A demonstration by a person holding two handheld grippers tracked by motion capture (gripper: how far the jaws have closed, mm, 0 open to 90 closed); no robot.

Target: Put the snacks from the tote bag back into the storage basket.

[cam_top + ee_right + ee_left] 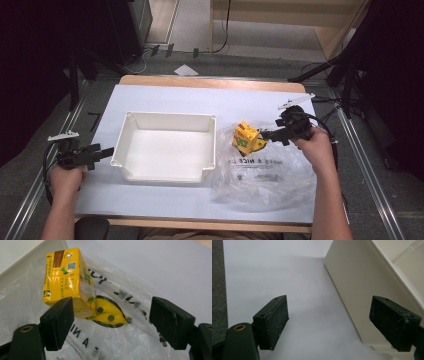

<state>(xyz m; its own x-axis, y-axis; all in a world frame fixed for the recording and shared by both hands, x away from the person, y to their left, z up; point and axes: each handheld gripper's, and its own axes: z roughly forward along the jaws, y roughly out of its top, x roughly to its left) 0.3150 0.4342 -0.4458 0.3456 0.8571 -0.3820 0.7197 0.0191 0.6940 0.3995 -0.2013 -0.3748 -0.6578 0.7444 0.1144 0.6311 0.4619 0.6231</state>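
Observation:
A yellow carton with green print (247, 138) lies on a clear plastic bag (260, 172) right of a white bin (167, 145). My right gripper (267, 135) stands open just right of the carton, its jaws pointing left at it. In the right gripper view the yellow carton (67, 277) sits beyond the left jaw, on the printed plastic bag (120, 340), and nothing lies between the right gripper's pads (60, 320). My left gripper (102, 152) is open beside the bin's left wall. In the left gripper view the left gripper (337, 325) has its jaws wide apart next to the cream bin wall (359, 290).
The table carries a pale blue sheet (165, 197) with a wooden edge at the back (210, 82). Black stands and cables (345, 85) crowd the floor to the right. Bare sheet lies in front of the bin and behind it.

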